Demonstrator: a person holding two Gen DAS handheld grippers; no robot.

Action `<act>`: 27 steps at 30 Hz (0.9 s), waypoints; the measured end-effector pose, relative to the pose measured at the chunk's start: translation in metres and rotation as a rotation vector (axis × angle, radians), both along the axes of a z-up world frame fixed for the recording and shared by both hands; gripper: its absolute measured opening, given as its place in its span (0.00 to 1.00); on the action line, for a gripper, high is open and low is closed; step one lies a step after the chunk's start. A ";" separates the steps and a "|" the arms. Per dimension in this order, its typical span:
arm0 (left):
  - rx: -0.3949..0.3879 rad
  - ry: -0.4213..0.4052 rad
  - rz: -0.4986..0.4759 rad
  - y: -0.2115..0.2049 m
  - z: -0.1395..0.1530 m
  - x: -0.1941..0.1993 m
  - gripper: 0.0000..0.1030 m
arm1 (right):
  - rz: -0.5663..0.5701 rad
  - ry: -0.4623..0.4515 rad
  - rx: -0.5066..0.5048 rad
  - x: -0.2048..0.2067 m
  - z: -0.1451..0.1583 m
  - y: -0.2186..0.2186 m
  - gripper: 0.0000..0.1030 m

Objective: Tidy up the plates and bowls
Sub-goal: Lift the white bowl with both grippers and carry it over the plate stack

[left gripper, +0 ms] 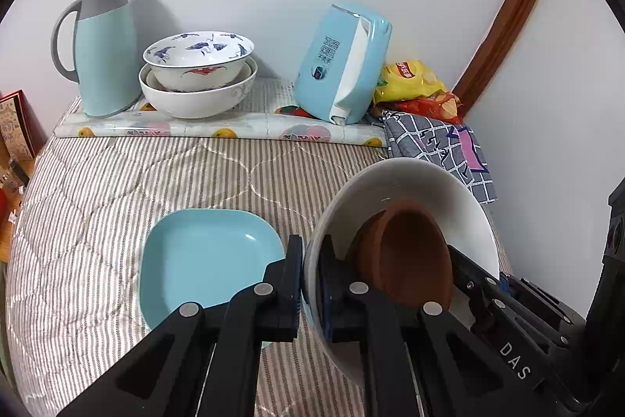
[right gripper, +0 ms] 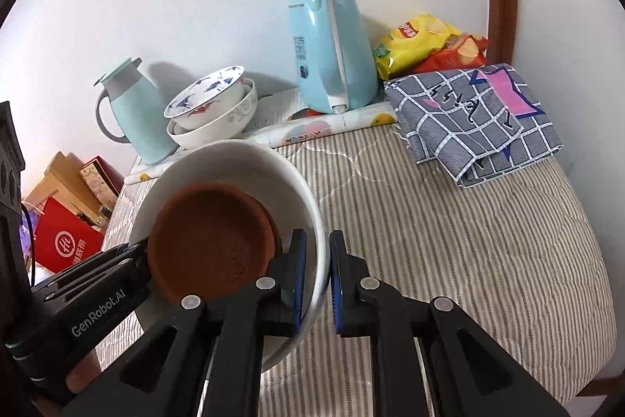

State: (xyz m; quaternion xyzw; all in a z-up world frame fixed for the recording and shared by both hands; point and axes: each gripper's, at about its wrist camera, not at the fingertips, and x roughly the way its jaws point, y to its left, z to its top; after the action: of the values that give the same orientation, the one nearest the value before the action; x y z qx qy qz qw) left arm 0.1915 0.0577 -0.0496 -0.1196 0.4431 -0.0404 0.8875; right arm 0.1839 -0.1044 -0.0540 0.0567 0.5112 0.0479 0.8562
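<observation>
A white bowl (left gripper: 414, 182) with a brown clay dish (left gripper: 410, 253) inside is held above the striped table cover. My left gripper (left gripper: 310, 284) is shut on the bowl's left rim. My right gripper (right gripper: 316, 276) is shut on the bowl's right rim (right gripper: 312, 221); the brown dish (right gripper: 211, 241) lies in it. A light blue square plate (left gripper: 203, 256) lies on the cover to the left of the bowl. Two nested patterned bowls (left gripper: 199, 73) stand at the back, also in the right wrist view (right gripper: 213, 112).
A mint thermos jug (left gripper: 105, 45) stands at the back left, a blue kettle (left gripper: 343, 61) at the back right on a fruit-print mat (left gripper: 218, 124). Snack bags (left gripper: 414, 85) and a checked cloth (left gripper: 441, 143) lie on the right. Boxes (right gripper: 66, 237) sit beyond the left edge.
</observation>
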 end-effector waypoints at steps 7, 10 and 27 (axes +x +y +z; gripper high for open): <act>0.001 -0.003 0.008 0.008 0.002 -0.001 0.08 | 0.009 -0.002 0.002 0.000 0.000 0.010 0.11; 0.003 -0.003 0.013 0.012 0.003 -0.002 0.08 | 0.012 -0.002 0.004 0.000 0.000 0.013 0.11; -0.010 0.018 0.056 0.045 -0.005 -0.007 0.08 | 0.055 0.021 -0.001 -0.001 -0.015 0.045 0.11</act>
State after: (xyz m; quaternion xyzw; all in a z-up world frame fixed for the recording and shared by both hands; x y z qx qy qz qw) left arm 0.1845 0.1023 -0.0551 -0.1366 0.4473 -0.0168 0.8837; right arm 0.1833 -0.0595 -0.0688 0.0427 0.5216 0.0707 0.8492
